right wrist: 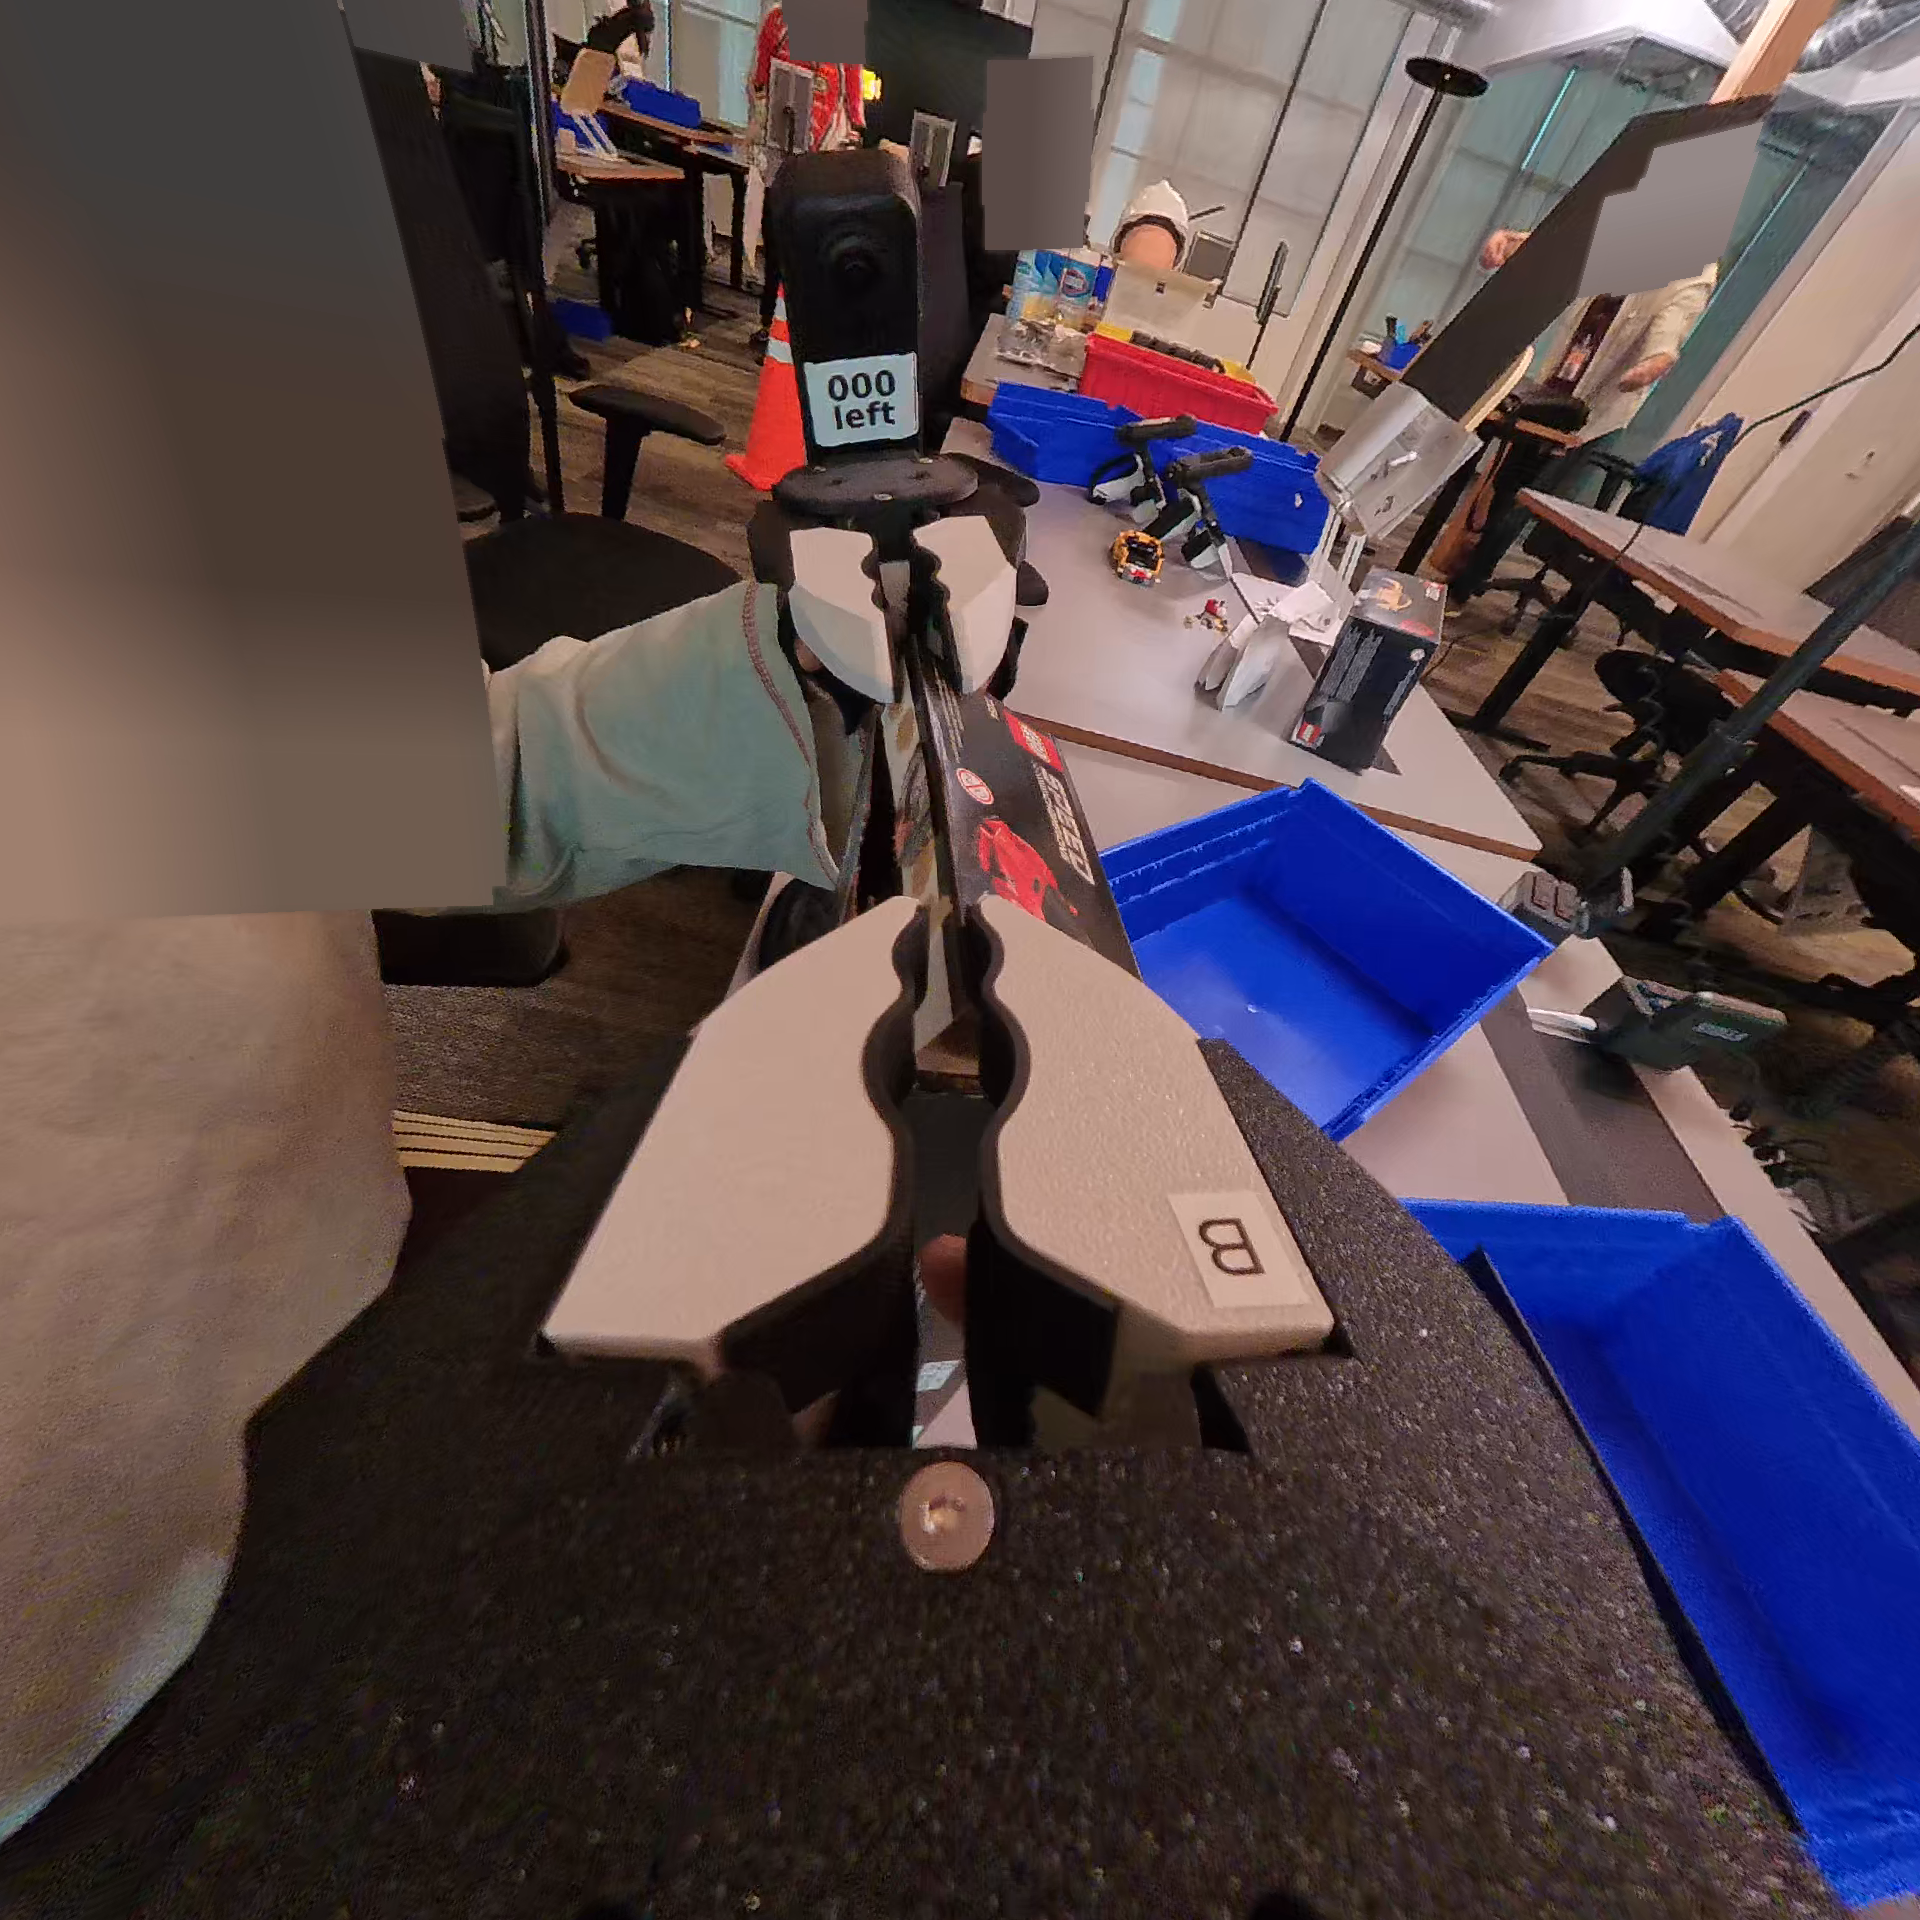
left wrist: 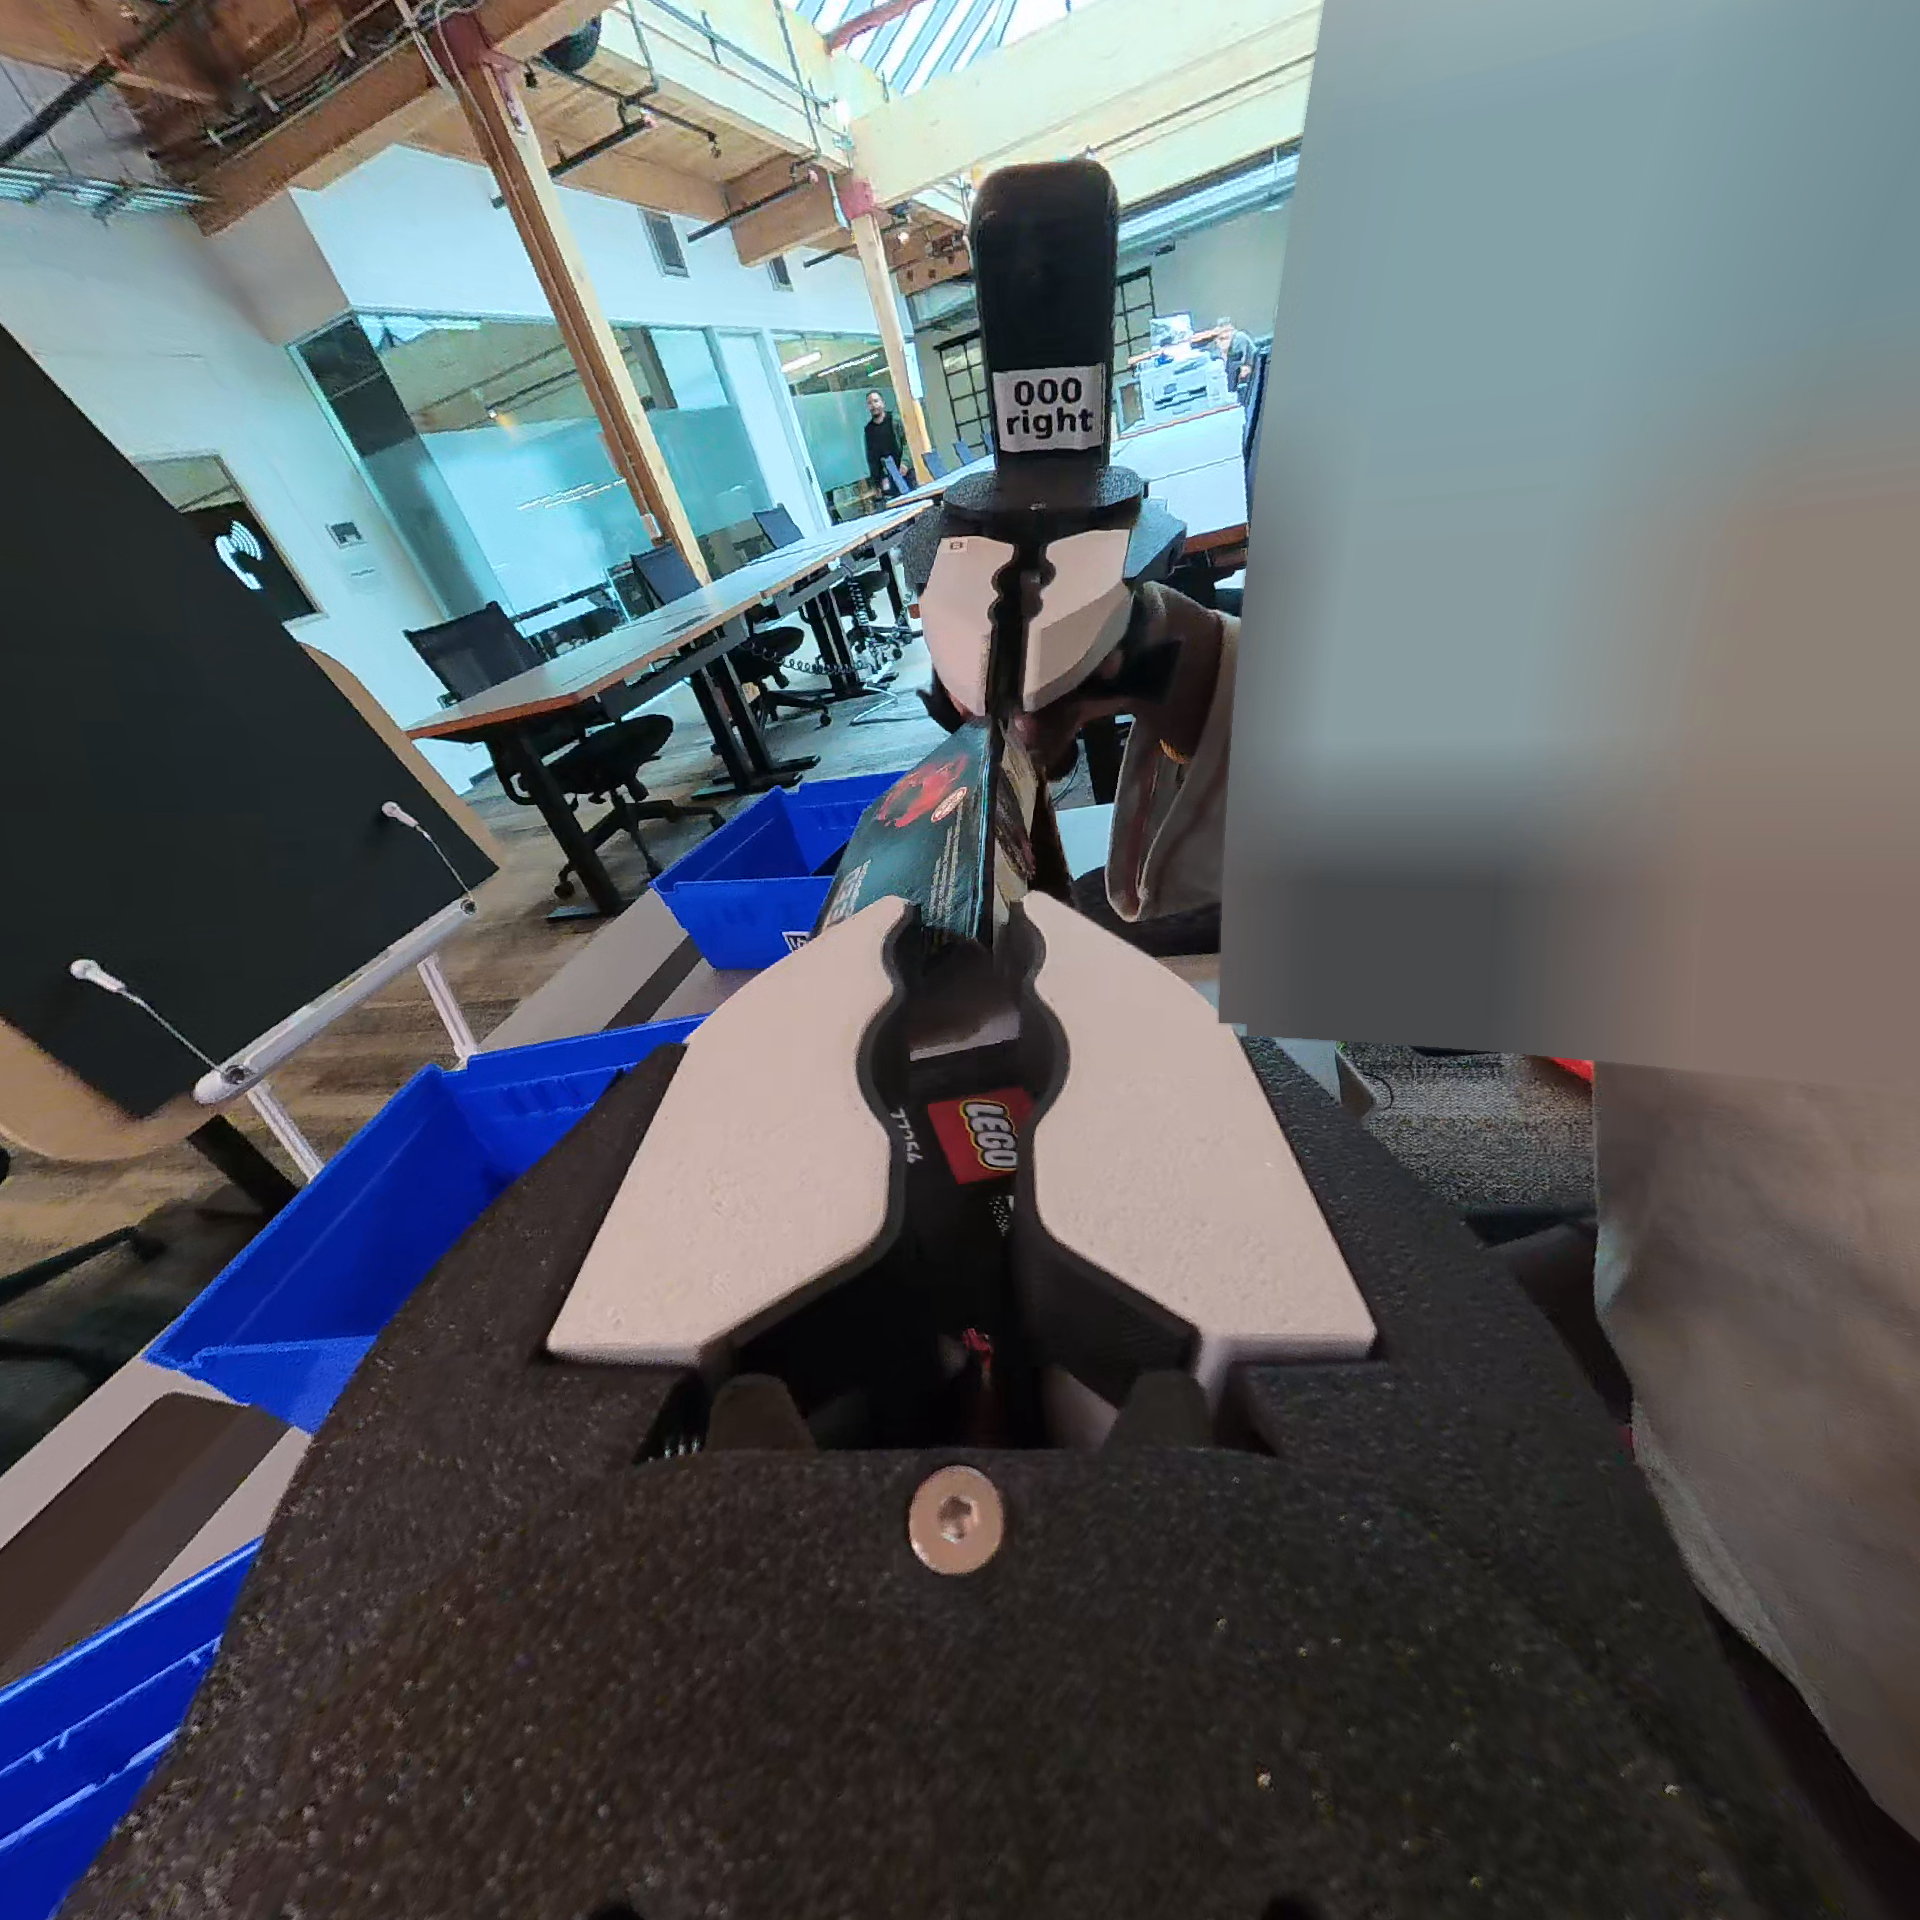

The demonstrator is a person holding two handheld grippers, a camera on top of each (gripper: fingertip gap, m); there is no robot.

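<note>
A flat black toy box with a red car picture (right wrist: 1029, 821) is held in the air between both grippers, edge-on to each camera. My left gripper (left wrist: 961, 925) is shut on one end of the box (left wrist: 914, 842). My right gripper (right wrist: 951, 914) is shut on the opposite end. The right gripper also shows in the left wrist view (left wrist: 1003, 623), facing me, shut on the far end. The left gripper shows the same way in the right wrist view (right wrist: 904, 613), with a pale green sleeve (right wrist: 665, 748) behind it.
Open blue bins lie below the box (right wrist: 1299, 935) (right wrist: 1714, 1455) (left wrist: 748, 883) (left wrist: 343, 1226). A grey table (right wrist: 1143, 665) behind carries another black box (right wrist: 1361, 675), a small toy car (right wrist: 1138, 556), spare grippers (right wrist: 1164, 488) and a red bin (right wrist: 1174, 379). An orange cone (right wrist: 774, 405) stands on the floor. The grippers' ends are close to 10 cm from one another.
</note>
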